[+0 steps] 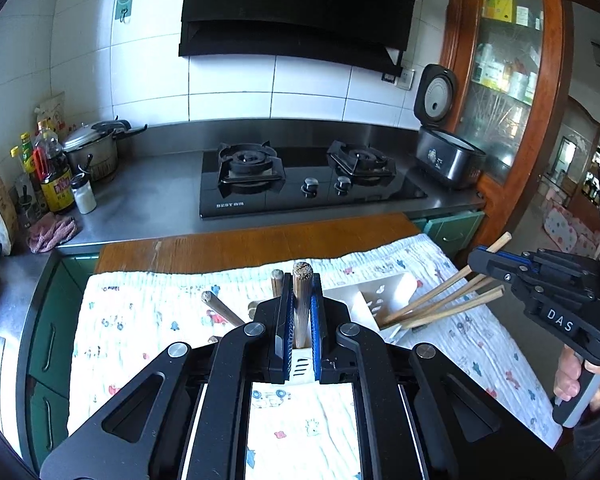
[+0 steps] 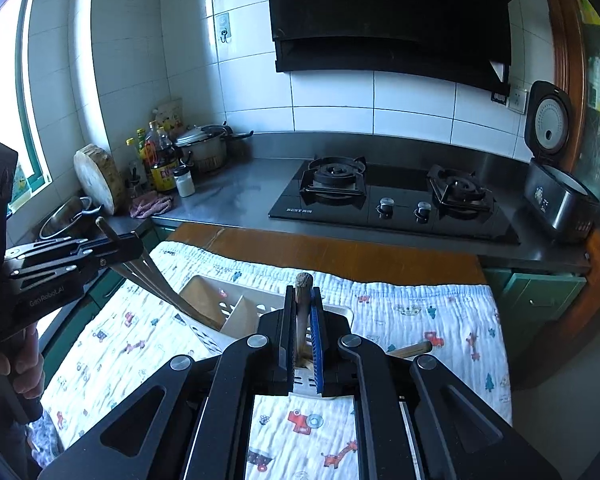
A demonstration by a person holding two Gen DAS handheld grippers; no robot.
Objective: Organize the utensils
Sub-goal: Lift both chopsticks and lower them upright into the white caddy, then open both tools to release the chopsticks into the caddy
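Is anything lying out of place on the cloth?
Yes. One wooden stick seems to lie loose on the patterned cloth, right of the white holder, while other chopsticks lean inside it.

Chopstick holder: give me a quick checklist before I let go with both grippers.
1. Left gripper shut on left chopstick: ok.
2. Right gripper shut on right chopstick: ok.
3. Both held chopsticks point down over the white holder: ok.
4. Their lower tips are inside a compartment: cannot tell, the grippers hide them.
5. Holder standing on the patterned cloth: ok.
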